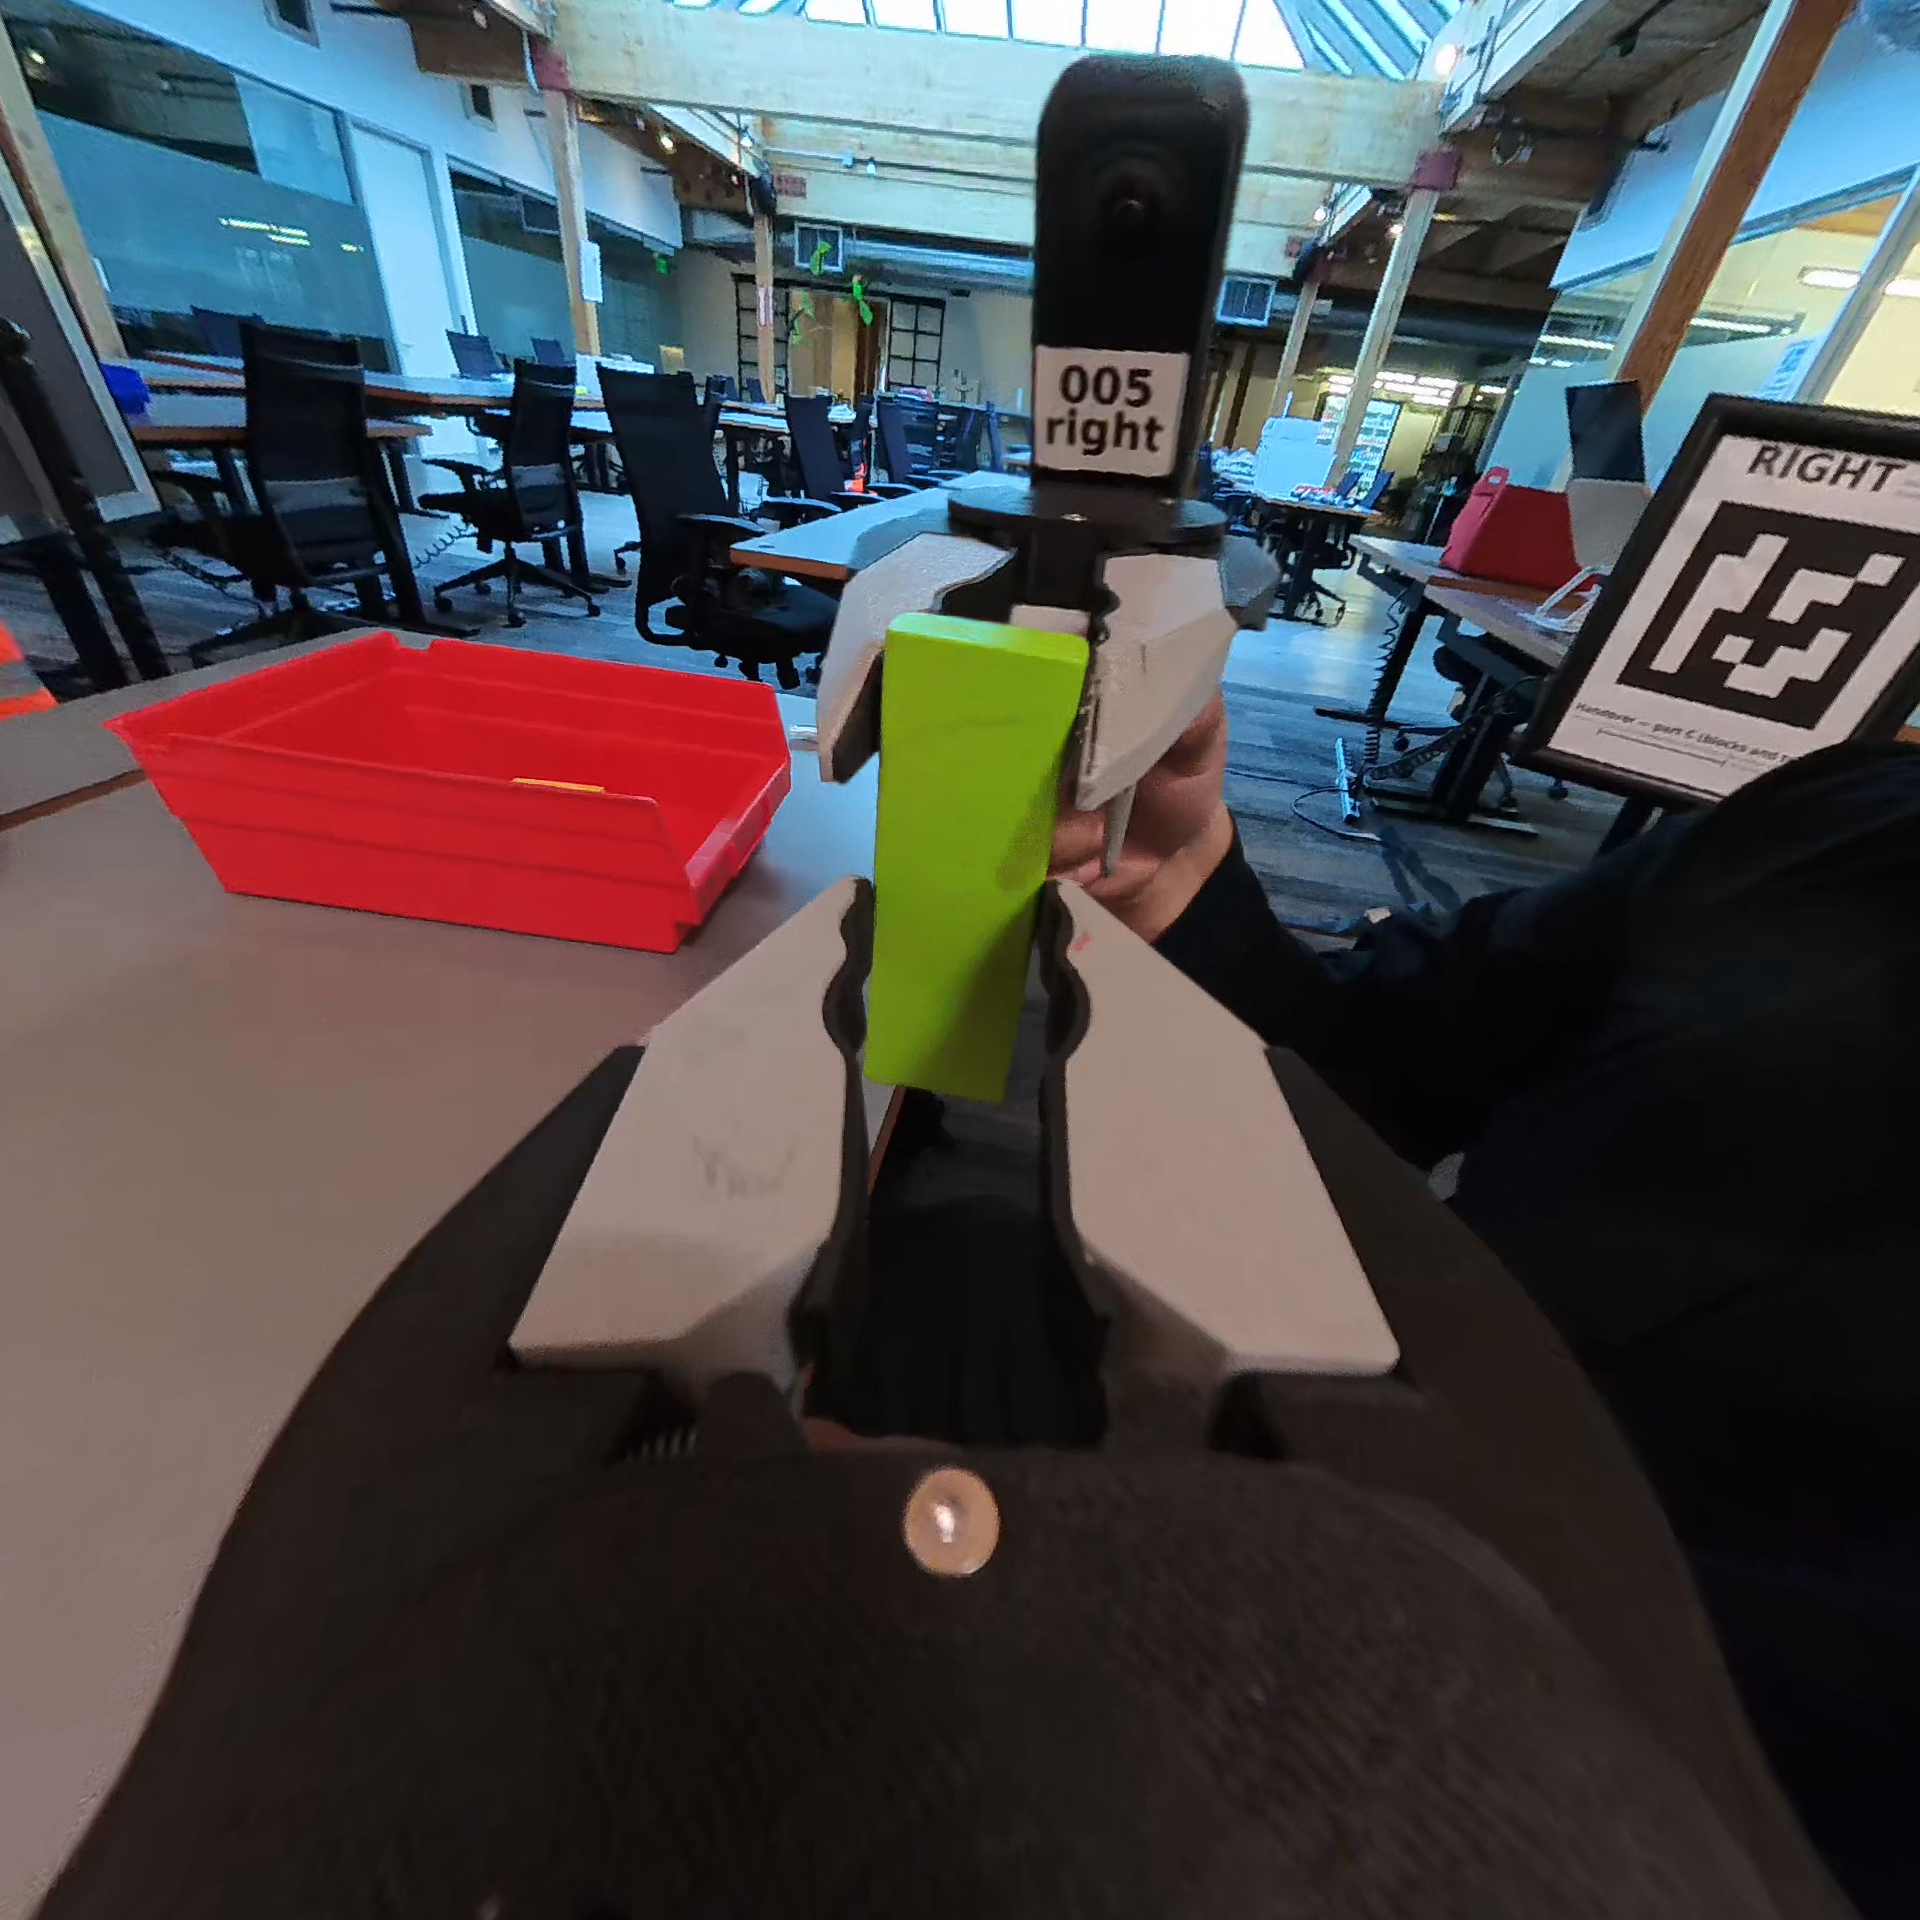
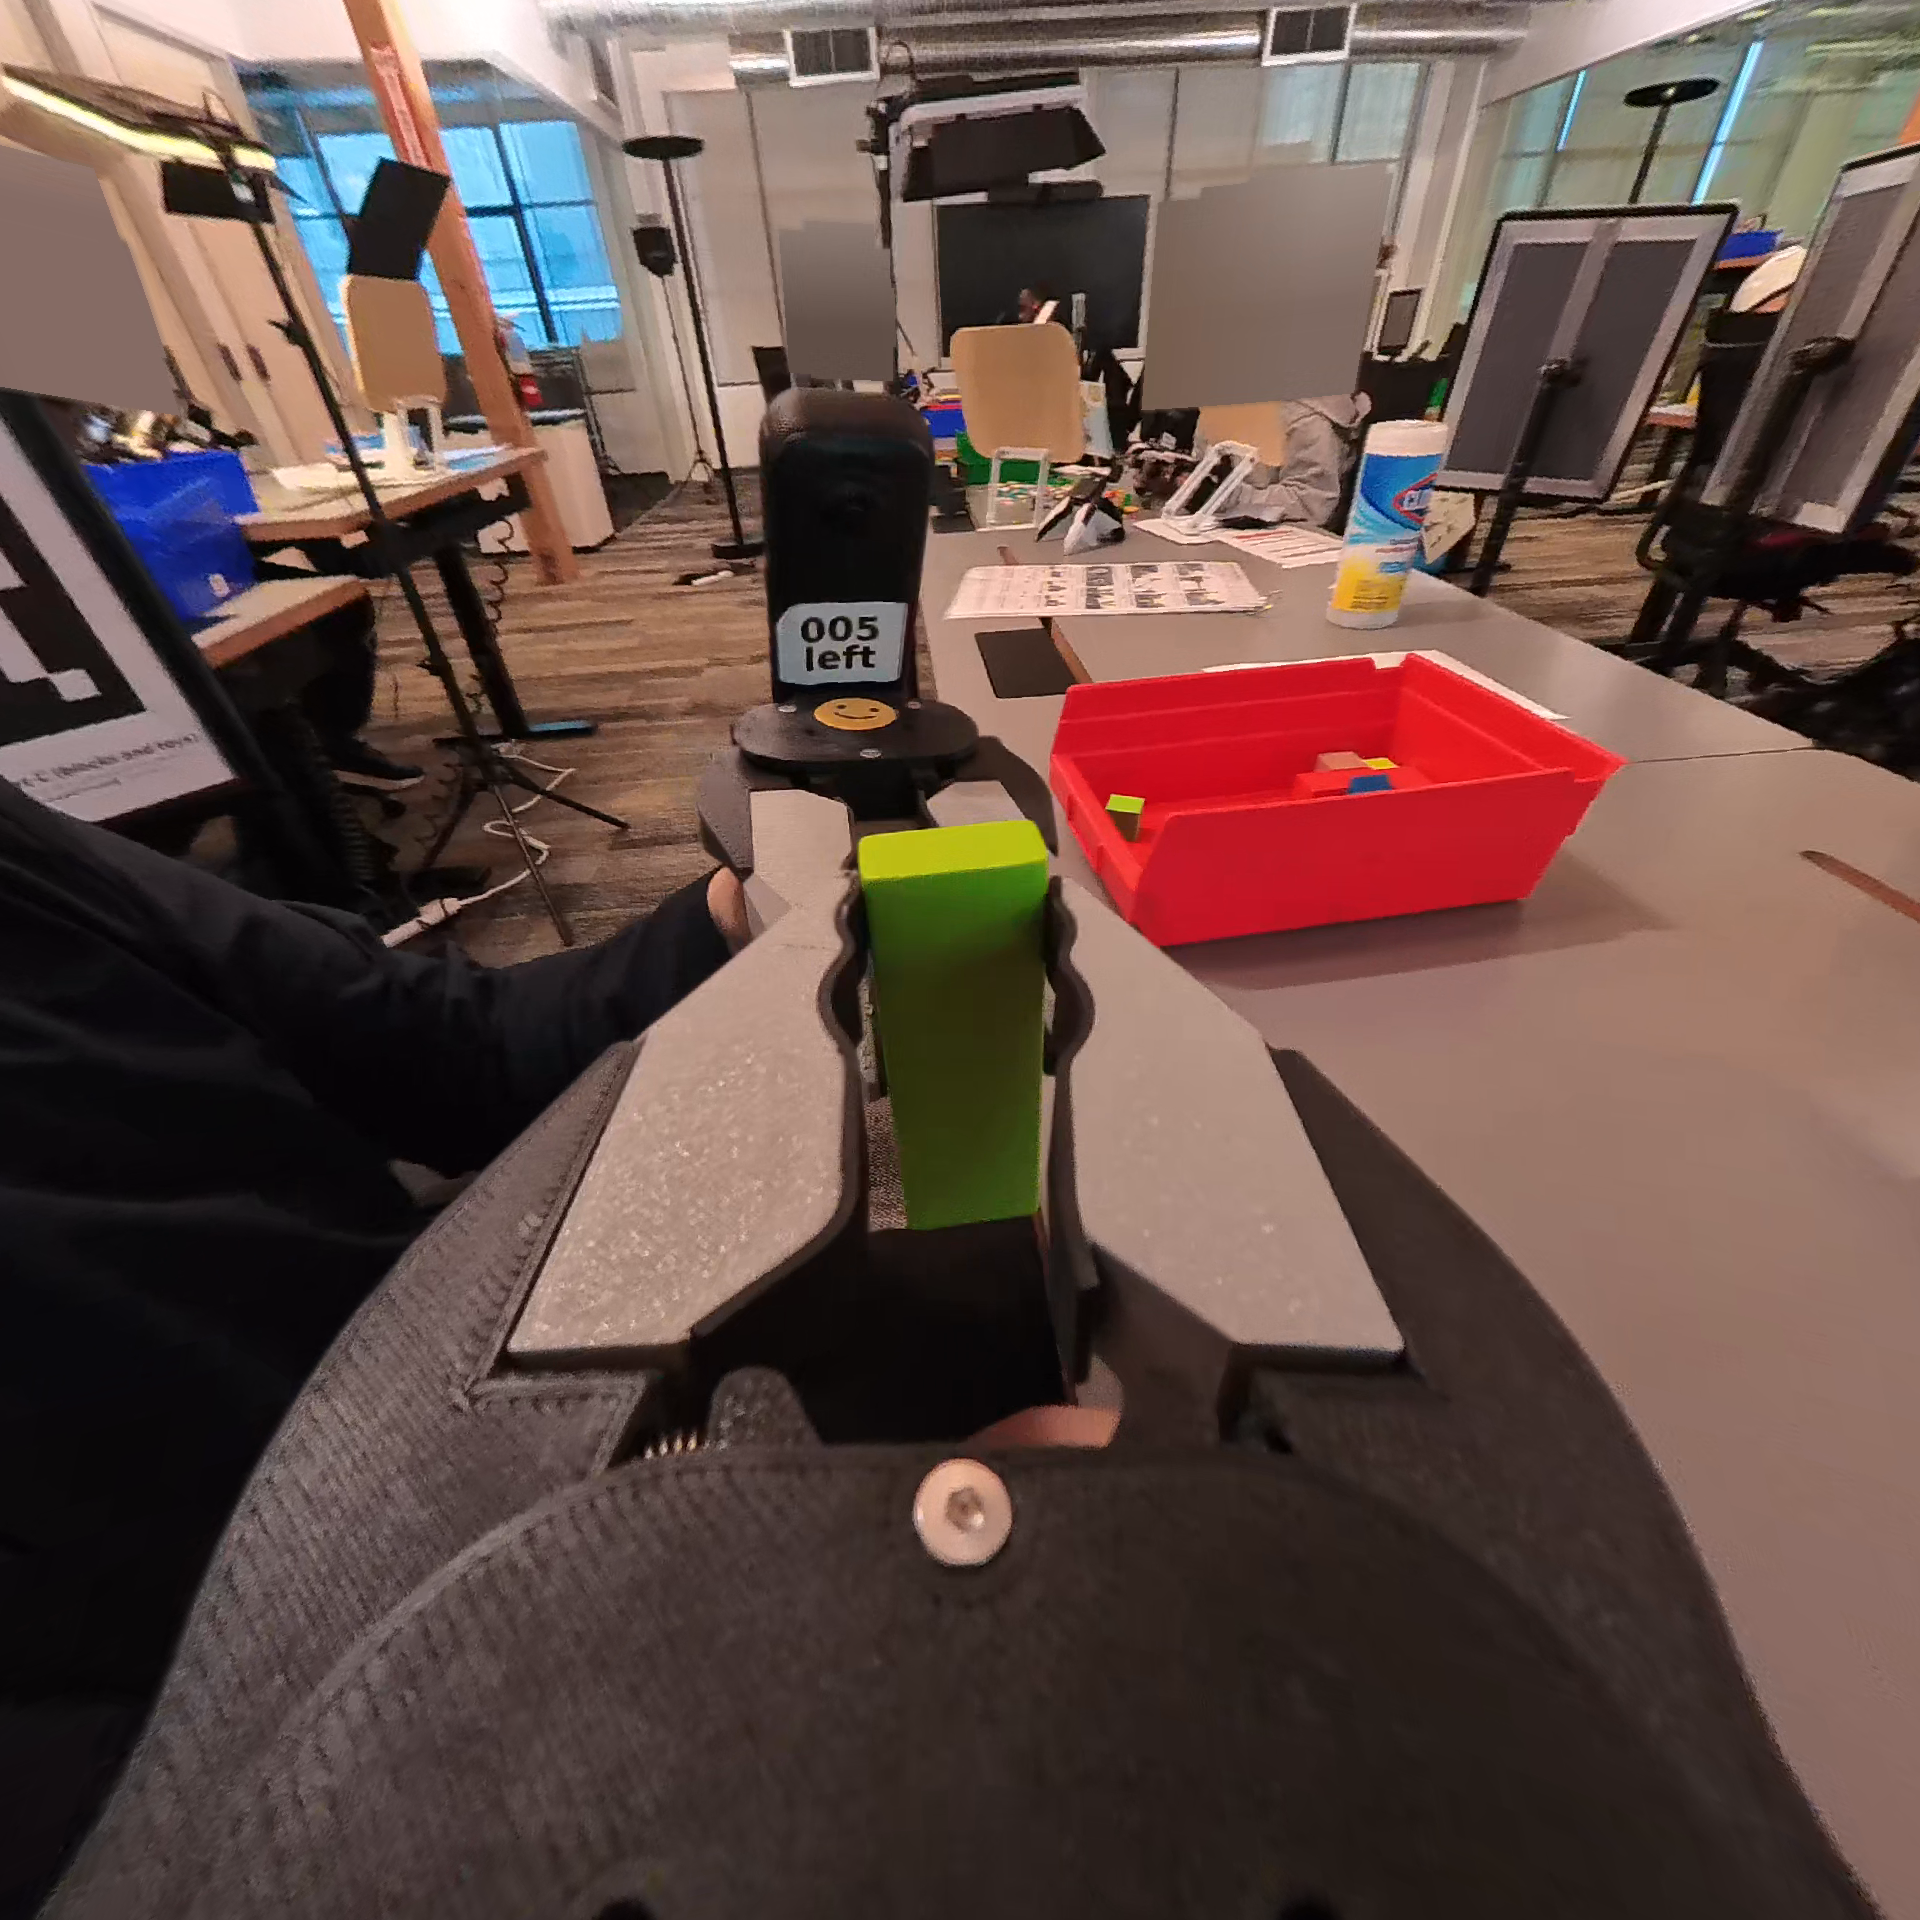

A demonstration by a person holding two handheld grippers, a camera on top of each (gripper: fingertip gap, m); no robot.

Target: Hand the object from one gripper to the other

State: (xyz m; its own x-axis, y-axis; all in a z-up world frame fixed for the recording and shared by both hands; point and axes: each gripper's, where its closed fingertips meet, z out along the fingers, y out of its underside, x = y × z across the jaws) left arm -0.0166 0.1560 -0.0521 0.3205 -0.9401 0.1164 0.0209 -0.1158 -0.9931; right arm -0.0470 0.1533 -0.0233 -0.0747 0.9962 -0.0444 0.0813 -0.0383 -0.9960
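A lime-green rectangular block (image 1: pixel 961 862) is held in the air between both grippers, beside the table edge. My left gripper (image 1: pixel 951 899) is shut on its near part, with a pad against each side. My right gripper (image 1: pixel 977 717) faces it from beyond, and its fingers clasp the block's far part. In the right wrist view the block (image 2: pixel 956 1029) stands between the pads of the right gripper (image 2: pixel 951 904), which is shut on it. The left gripper (image 2: pixel 883 831) shows just behind the block's far end, partly hidden by it.
A red plastic bin (image 1: pixel 457 790) stands on the grey table (image 1: pixel 260 1091); in the right wrist view the bin (image 2: pixel 1320 862) holds several small coloured blocks. A framed marker sign (image 1: pixel 1756 613) stands at the right. A wipes canister (image 2: pixel 1387 520) and papers lie farther along the table.
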